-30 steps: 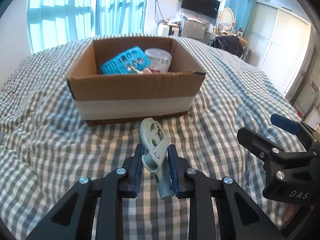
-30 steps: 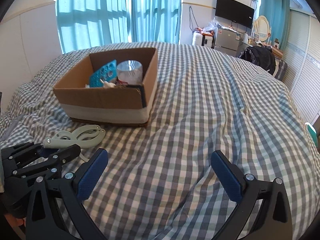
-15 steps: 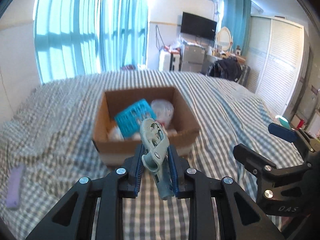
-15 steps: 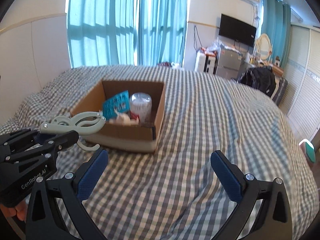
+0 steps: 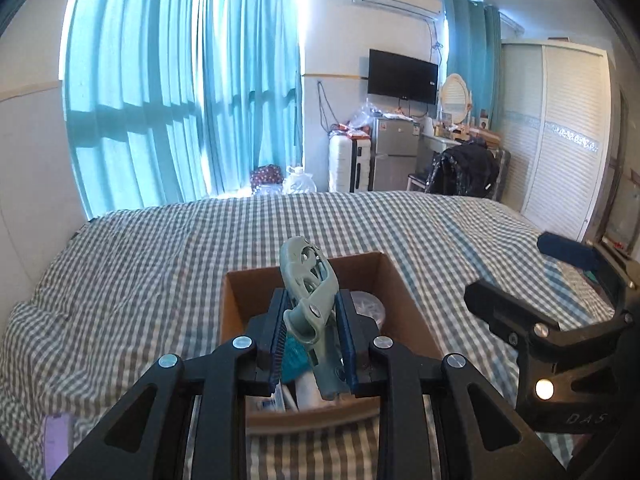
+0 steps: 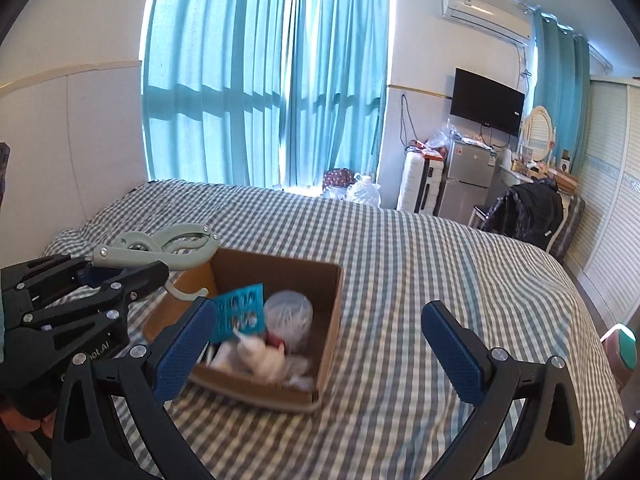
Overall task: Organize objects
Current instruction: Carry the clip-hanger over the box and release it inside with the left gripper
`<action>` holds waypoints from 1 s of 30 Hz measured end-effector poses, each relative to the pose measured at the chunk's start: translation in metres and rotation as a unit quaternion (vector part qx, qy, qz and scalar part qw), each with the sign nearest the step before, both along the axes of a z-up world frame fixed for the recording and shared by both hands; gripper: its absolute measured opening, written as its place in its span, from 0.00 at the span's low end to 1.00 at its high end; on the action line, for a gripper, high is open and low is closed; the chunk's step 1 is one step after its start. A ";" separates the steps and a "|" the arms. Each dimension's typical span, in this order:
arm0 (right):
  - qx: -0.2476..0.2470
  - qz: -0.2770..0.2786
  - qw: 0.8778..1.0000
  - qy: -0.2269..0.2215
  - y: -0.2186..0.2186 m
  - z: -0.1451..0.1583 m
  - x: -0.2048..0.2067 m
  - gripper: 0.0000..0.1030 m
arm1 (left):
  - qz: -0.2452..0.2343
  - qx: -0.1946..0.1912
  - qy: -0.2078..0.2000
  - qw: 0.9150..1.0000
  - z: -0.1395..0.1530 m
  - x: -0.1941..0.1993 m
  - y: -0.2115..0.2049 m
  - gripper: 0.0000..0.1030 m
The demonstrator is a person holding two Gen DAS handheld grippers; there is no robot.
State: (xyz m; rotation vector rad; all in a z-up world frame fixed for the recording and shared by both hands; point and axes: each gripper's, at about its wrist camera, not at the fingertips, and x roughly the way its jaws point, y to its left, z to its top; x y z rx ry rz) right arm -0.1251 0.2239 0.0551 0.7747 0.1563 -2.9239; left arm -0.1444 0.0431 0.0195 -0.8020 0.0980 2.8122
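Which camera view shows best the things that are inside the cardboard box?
The right wrist view. There the cardboard box is seen from above, with the teal card, clear round container and white item uncovered. In the left wrist view, the left tool and its grey-green clip hide most of the contents.

Daylight pours through the sheer turquoise curtains (image 6: 264,80) over the window, which glow almost white at their top edge and light the room brightly, leaving soft shadows in the folds of the grey-and-white checked bedspread (image 6: 420,280). Both fisheye views bend walls and ceiling into curves and darken to black at the corners. The open brown cardboard box (image 6: 320,364) looks smeared (most at its near rim), while the far room stays sharp.
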 end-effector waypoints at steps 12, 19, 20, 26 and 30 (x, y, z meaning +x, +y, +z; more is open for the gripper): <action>0.011 -0.008 0.999 -0.044 -0.006 -0.057 -0.094 1.00 | 0.008 -0.004 -0.059 0.998 -0.065 -0.080 -0.006 0.23; 0.013 -0.013 0.997 -0.077 -0.003 -0.089 -0.112 1.00 | -0.001 -0.002 -0.086 0.996 -0.094 -0.094 -0.002 0.23; 0.013 -0.014 0.997 -0.078 -0.003 -0.090 -0.112 1.00 | -0.001 0.000 -0.089 0.996 -0.096 -0.094 -0.002 0.23; 0.009 -0.017 0.997 -0.077 -0.002 -0.088 -0.105 1.00 | 0.009 0.011 -0.109 0.994 -0.102 -0.088 -0.006 0.24; 0.007 -0.019 0.997 -0.076 -0.001 -0.078 -0.096 1.00 | 0.014 -0.007 -0.118 0.993 -0.102 -0.078 -0.005 0.29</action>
